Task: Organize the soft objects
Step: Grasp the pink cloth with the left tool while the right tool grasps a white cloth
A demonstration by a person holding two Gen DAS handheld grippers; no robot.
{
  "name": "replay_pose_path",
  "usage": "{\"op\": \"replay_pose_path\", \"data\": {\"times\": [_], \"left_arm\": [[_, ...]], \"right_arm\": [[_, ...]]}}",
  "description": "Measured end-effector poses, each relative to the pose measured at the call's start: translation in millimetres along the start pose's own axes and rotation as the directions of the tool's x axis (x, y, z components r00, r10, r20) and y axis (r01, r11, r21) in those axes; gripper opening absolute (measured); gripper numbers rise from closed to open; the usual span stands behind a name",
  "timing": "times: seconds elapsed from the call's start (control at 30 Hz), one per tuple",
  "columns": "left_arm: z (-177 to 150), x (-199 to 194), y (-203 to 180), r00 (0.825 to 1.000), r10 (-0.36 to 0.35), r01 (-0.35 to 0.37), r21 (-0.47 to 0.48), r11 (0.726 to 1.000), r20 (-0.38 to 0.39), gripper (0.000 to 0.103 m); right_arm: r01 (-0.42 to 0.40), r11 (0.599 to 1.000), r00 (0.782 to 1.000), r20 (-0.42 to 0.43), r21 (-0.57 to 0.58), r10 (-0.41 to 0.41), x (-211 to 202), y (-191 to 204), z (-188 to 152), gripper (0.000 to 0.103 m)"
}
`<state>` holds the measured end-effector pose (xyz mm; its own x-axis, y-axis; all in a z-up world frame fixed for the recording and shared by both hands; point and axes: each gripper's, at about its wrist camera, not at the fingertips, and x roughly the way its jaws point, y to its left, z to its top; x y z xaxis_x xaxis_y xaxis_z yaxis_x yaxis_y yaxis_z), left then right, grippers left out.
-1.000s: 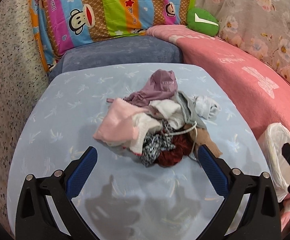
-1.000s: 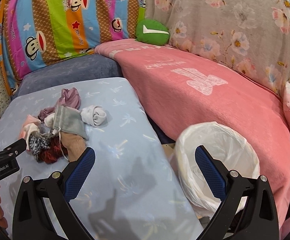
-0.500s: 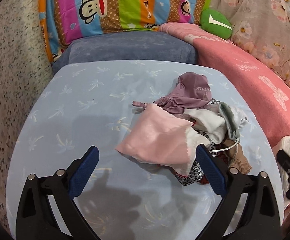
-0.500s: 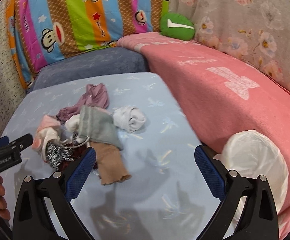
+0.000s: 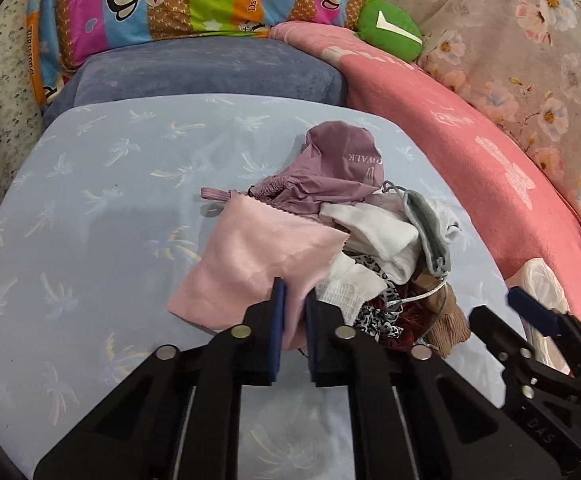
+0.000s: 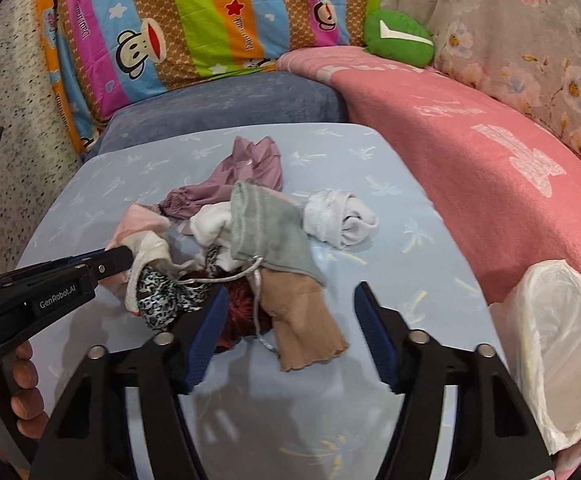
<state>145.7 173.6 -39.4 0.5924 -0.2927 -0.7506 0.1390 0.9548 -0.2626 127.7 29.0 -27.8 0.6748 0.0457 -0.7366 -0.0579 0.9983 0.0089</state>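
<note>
Presently catalogued, on a table (image 5: 90,200) covered in pale blue cloth with a palm print:

1. Heap of soft garments (image 6: 230,248), gathered near the table's middle. Counted in it are a mauve garment (image 5: 342,172) at the far side, a pink cloth (image 5: 250,264) at the left, a white sock (image 5: 378,232), a grey-green drawstring pouch (image 6: 266,236), a leopard-print piece (image 6: 162,296), a dark red item (image 6: 242,312) and a tan stocking (image 6: 302,320) at the near edge.
2. Rolled white sock (image 6: 338,216), set apart just right of the heap.
3. Left tongs (image 5: 292,300), pressed together and pinching the near edge of the pink cloth, which is seen between the blue pads.
4. Right tongs (image 6: 288,304), half spread and closing; the tan stocking and the dark red item lie between the pads, which are not pressed on them.
5. White-lined bin (image 6: 562,352), placed off the table's right edge, beside a pink blanket (image 6: 470,128).
6. Striped monkey-print pillow (image 6: 210,20) and green cushion (image 6: 398,36), noted at the back.
</note>
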Motion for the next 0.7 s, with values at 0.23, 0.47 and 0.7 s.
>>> {"op": "replay_pose_path", "data": {"times": [0.23,0.47,0.7], "left_arm": [[6.4,-17.5,14.9,0.999,0.007,-0.007,-0.019,1.0,0.046,0.007],[3.1,-16.3,21.8,0.999,0.01,-0.01,-0.016,1.0,0.041,0.007],[-5.6,-13.0,31.3,1.0,0.002,-0.001,-0.019,1.0,0.022,0.007]], "right_arm": [[-0.112,0.994,0.993,-0.029,-0.006,0.112,12.5,25.9,9.5,0.038],[-0.196,0.98,0.98,-0.03,-0.028,0.196,18.3,55.3,20.6,0.038],[-0.277,0.958,0.96,-0.05,-0.068,0.274,20.1,75.9,18.0,0.038]]}}
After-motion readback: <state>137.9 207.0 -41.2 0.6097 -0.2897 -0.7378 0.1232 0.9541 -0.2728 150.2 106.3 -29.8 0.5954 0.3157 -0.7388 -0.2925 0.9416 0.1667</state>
